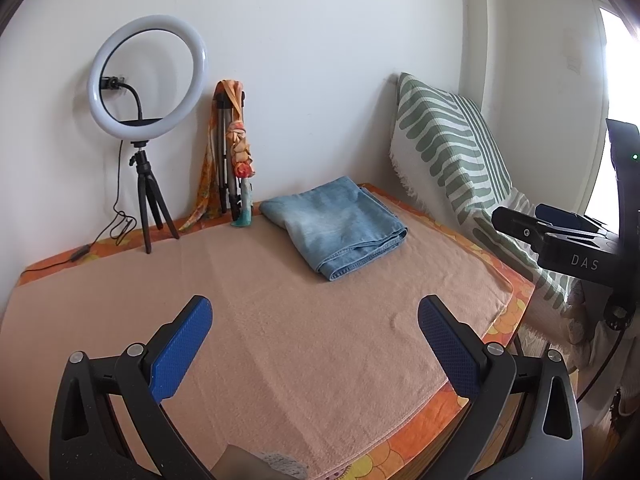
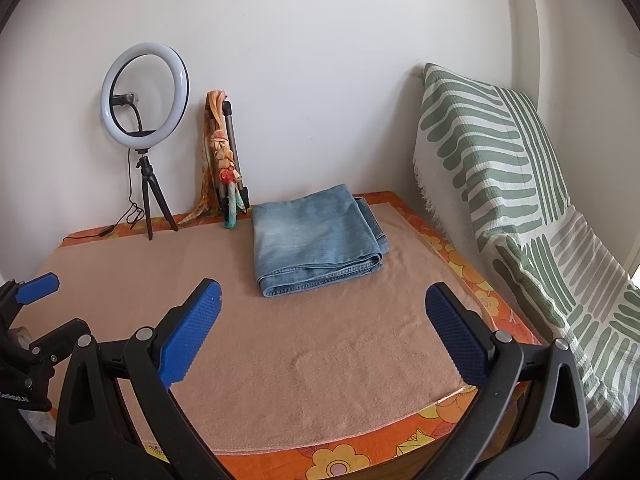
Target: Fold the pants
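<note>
The light blue denim pants [image 1: 338,224] lie folded into a compact rectangle on the peach blanket [image 1: 280,320] toward the far right of the table; they also show in the right wrist view [image 2: 316,238]. My left gripper [image 1: 314,320] is open and empty, held above the blanket well short of the pants. My right gripper [image 2: 322,306] is open and empty, just in front of the pants' near edge. The right gripper's body shows at the right edge of the left wrist view [image 1: 560,240]. The left gripper's blue fingertip [image 2: 38,288] shows at the left of the right wrist view.
A ring light on a small tripod [image 1: 146,128] stands at the back left with its cable on the table. A folded tripod wrapped in an orange scarf [image 1: 234,152] leans on the wall. A green-striped cushioned seat [image 2: 520,220] flanks the table's right edge. A floral orange cloth [image 2: 340,456] lies under the blanket.
</note>
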`<state>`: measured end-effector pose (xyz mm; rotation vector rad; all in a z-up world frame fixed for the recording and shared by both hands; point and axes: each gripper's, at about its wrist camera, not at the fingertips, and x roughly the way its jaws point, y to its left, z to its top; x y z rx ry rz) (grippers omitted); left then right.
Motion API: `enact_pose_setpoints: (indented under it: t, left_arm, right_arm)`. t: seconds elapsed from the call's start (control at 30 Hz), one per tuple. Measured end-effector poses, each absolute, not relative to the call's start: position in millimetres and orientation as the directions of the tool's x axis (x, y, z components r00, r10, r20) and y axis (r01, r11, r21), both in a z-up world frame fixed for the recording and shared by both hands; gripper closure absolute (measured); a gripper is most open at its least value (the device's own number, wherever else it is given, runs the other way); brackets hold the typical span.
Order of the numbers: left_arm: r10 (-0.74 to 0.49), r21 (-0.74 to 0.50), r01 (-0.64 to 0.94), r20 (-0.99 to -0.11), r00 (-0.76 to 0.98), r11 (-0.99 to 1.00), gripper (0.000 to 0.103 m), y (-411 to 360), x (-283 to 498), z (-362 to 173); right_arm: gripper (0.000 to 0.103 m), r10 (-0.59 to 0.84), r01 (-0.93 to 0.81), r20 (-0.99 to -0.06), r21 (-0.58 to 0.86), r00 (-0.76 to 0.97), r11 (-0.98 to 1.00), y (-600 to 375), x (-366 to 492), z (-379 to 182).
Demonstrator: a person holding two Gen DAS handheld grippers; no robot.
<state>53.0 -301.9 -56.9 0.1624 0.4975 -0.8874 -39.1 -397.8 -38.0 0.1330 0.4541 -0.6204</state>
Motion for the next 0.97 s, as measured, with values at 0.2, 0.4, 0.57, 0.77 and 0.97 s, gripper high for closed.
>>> enact_pose_setpoints:
  t: [0.2,0.4,0.57,0.77,0.97]
  left_arm:
    - [-0.708,-0.068,0.78,-0.472,0.525,0.623,0.001,-300,56,-54]
    - [-0.713,-0.068,0.785,-0.472,0.519,0.616,0.001,-302,60,-54]
    - [-0.709,-0.073,0.78,-0.475,0.521,0.622,0.001,-303,64,-55]
    - [-0.699,-0.053,0.773,-0.468,0.54,0.633,0.001,-300,68,-53]
    - [-0.705,-0.06,0.776,-0.466,0.535,0.628,0.001,-294,73,-51]
  right_arm:
    - [0.0,-0.531,0.588,-0.449,-0.016,0.718,0.809,-398,-39,-38]
    - [0.0,-0.534,0.588,-0.449,-0.022,0.717,0.808,-396,-37,-41]
    - [0.0,-0.532,0.588,-0.449,-0.019,0.718,0.809,-396,-35,-42]
    - [0.0,-0.523,0.583,-0.456,-0.011,0.72,0.812,-398,-30,-45]
    - [0.0,-0.513,0.572,-0.459,-0.012,0.726,0.82,-400,-25,-45]
